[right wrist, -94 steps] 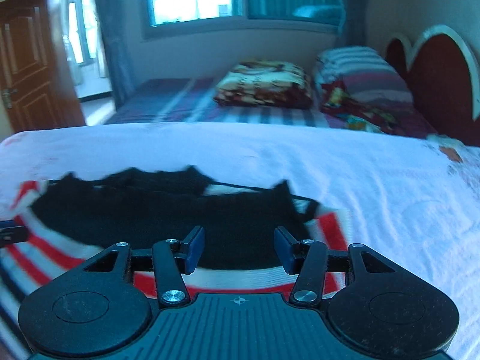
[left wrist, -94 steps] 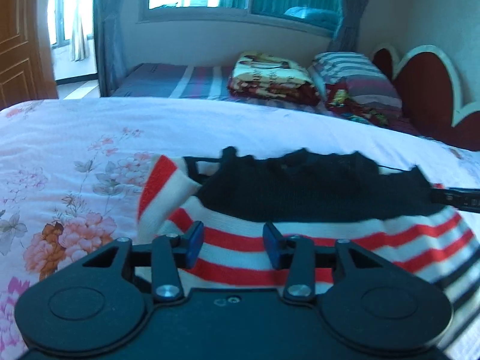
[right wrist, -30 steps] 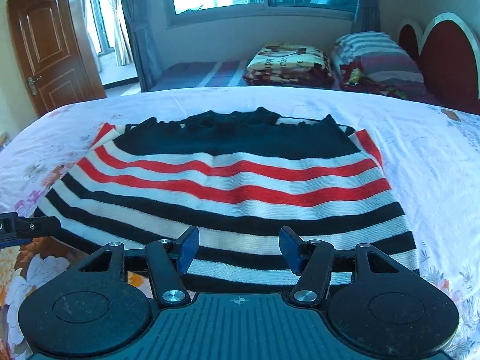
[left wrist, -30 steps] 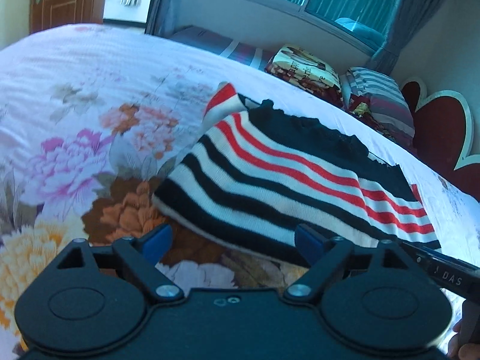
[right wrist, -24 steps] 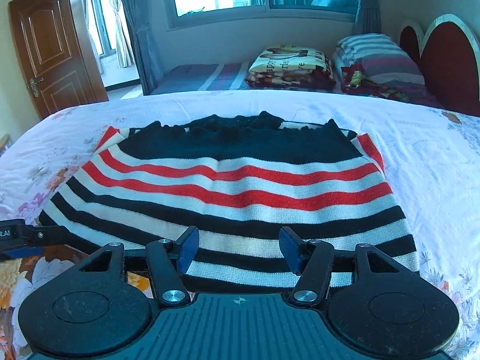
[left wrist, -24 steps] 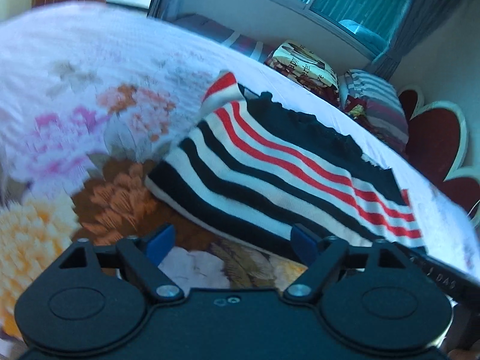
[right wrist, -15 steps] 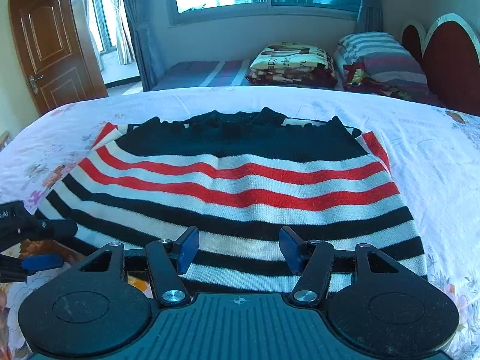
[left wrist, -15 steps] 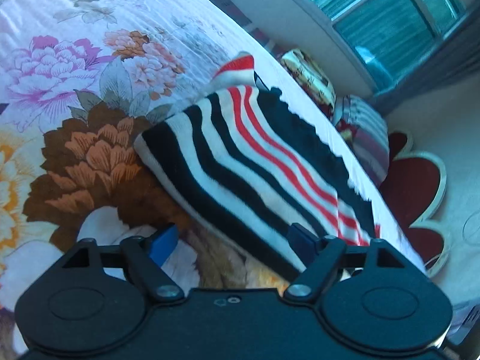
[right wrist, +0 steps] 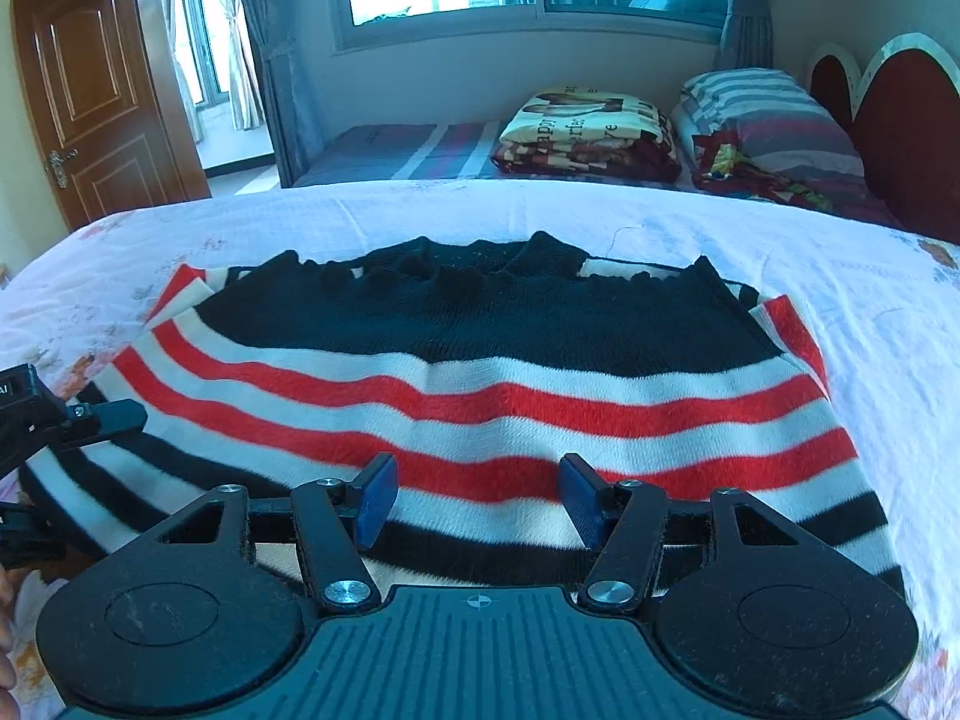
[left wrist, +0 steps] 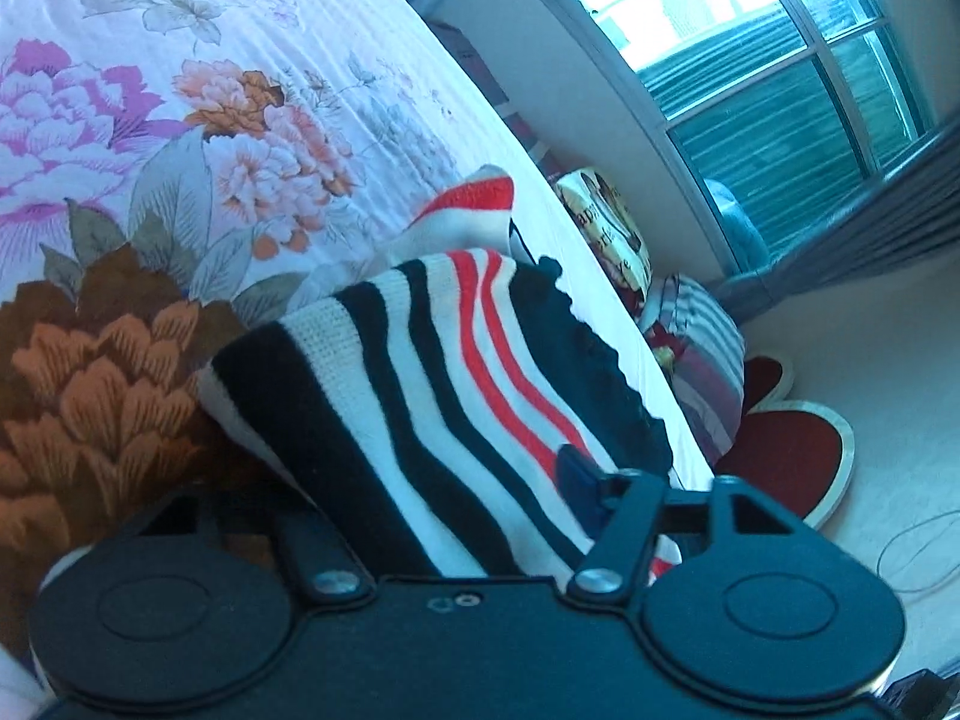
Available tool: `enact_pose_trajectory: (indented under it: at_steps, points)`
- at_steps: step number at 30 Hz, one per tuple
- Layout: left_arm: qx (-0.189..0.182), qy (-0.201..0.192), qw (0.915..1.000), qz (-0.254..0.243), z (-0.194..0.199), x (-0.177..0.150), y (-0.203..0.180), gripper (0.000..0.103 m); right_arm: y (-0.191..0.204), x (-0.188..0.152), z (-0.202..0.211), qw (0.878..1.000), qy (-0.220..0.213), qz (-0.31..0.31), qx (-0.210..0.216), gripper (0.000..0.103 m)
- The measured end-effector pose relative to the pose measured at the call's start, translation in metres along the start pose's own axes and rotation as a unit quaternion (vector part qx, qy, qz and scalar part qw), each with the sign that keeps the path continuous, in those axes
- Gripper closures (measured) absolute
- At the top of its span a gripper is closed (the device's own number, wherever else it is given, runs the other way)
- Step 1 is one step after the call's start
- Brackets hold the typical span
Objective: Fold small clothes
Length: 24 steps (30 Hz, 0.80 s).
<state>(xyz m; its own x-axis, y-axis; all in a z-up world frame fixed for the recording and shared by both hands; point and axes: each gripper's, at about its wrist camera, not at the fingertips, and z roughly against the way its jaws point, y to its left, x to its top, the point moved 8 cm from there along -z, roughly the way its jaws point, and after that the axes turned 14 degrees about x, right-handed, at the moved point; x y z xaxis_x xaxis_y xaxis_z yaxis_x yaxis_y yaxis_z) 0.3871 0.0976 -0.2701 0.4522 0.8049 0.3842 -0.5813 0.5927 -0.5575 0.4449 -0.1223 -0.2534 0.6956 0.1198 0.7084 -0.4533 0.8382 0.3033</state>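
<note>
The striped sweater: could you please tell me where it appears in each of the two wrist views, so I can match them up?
Left wrist view: the striped sweater fills the lower centre, running up and right from between the left gripper fingers.
Right wrist view: it spreads across the middle, beyond the right gripper, black part farthest.
Shared landmark: the folded printed blanket below the window.

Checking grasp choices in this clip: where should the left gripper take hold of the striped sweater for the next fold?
Probably the near-left hem corner of the striped sweater, approached from the left side: the left gripper already straddles that edge, with one finger under the folded layers.
</note>
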Motion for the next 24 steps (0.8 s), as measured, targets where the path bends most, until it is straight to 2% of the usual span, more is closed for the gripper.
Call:
enact_pose_trajectory:
  at_steps: [2, 3, 7, 9, 11, 13, 15, 19, 24]
  points:
    - [0.005, -0.001, 1.0000, 0.003, -0.003, 0.001, 0.002, 0.067, -0.001, 0.000, -0.004, 1.000, 0.003, 0.004, -0.005, 0.044]
    - [0.005, -0.001, 1.0000, 0.006, -0.004, 0.001, 0.003, 0.069, -0.001, -0.001, -0.007, 1.000, 0.006, 0.011, -0.010, 0.044]
    - [0.008, -0.005, 0.9999, -0.006, 0.001, 0.000, 0.004, 0.076, 0.005, -0.013, -0.016, 0.998, 0.015, 0.056, -0.033, 0.043]
    - [0.009, -0.009, 0.9998, -0.012, 0.003, 0.000, 0.002, 0.078, 0.005, -0.009, -0.014, 0.998, 0.020, 0.054, -0.034, 0.043]
    - [0.006, -0.013, 0.9997, -0.017, 0.005, 0.001, -0.001, 0.079, 0.008, -0.002, -0.003, 0.998, -0.010, 0.054, -0.033, 0.043]
    - [0.005, -0.016, 0.9997, -0.019, 0.005, 0.001, -0.001, 0.080, 0.009, -0.018, -0.018, 0.997, 0.025, 0.067, -0.030, 0.041]
    - [0.002, -0.024, 0.9994, -0.024, 0.009, 0.001, -0.004, 0.083, 0.008, -0.019, -0.018, 0.997, 0.012, 0.075, -0.031, 0.040]
    - [-0.008, -0.058, 0.9963, -0.063, 0.023, 0.003, -0.022, 0.085, 0.007, -0.017, -0.018, 0.997, 0.014, 0.071, -0.028, 0.040]
    - [-0.039, -0.099, 0.9846, -0.139, 0.045, 0.004, -0.061, 0.085, 0.007, -0.016, -0.016, 0.998, 0.010, 0.060, -0.027, 0.040]
